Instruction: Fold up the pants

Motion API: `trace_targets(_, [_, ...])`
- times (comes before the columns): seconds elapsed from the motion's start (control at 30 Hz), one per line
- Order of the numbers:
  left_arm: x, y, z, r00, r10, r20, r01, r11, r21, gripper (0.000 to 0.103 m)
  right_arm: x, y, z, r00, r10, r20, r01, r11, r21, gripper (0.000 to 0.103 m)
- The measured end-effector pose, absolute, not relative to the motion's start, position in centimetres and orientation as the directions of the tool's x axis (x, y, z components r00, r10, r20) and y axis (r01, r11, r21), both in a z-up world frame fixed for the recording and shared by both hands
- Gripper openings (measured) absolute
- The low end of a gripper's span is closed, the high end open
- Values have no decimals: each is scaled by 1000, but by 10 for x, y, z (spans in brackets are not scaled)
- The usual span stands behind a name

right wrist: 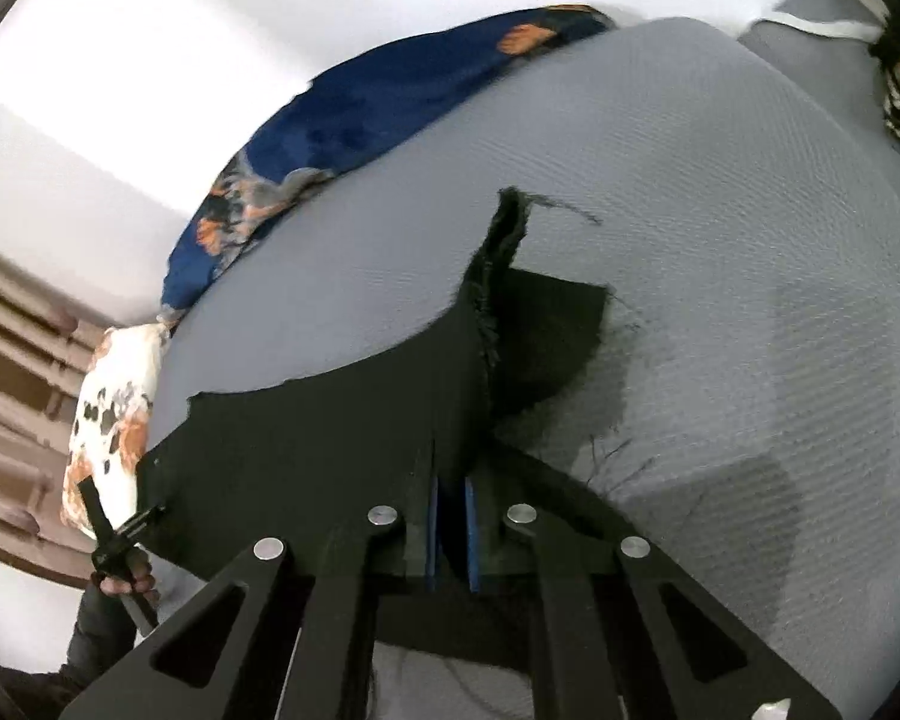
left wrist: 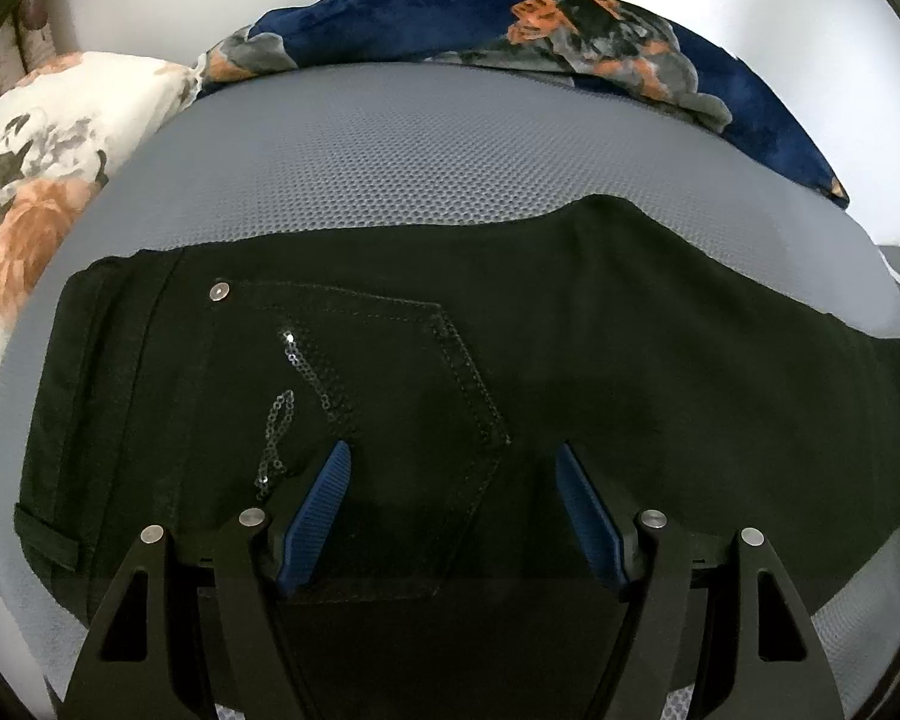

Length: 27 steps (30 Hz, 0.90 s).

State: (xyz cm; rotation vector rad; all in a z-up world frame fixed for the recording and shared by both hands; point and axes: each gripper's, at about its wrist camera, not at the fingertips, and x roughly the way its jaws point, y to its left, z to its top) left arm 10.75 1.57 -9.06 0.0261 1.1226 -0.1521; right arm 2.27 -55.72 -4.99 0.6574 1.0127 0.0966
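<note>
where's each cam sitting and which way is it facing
Left wrist: on the left claw, angled down at the black pants by the pocket; open fingers show.
Right wrist: on the right claw, shut on the pants' leg end; the left hand shows.
Shared: pants, grey mattress, blue blanket, floral pillow.

both wrist views close above pants (left wrist: 570, 312)

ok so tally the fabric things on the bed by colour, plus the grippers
black pants: 1
navy floral blanket: 1
white floral pillow: 1
grey mesh bed cover: 1
grippers: 2, the left gripper open above the back pocket, the right gripper shut on the pants near the hem end
total: 6
</note>
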Motion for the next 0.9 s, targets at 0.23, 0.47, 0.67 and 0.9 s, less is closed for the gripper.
trace_targets(0.23, [104,20,-91,434,-150,-888,144,985,-96,71,37,-495,-35,518,342,-784,165,859,484,7])
trace_targets(0.47, [102,26,-90,439,-187,-879,152,979,-133,71,54,-473,-17,519,379,-766,152,841,519,7])
trace_targets(0.67, [97,30,-78,468,-213,-858,161,975,-155,71,88,-402,-3,468,443,-765,39,854,519,7])
trace_targets(0.9, [82,44,-48,521,-260,-813,188,964,-188,71,144,-286,-28,331,476,-815,-84,875,476,7])
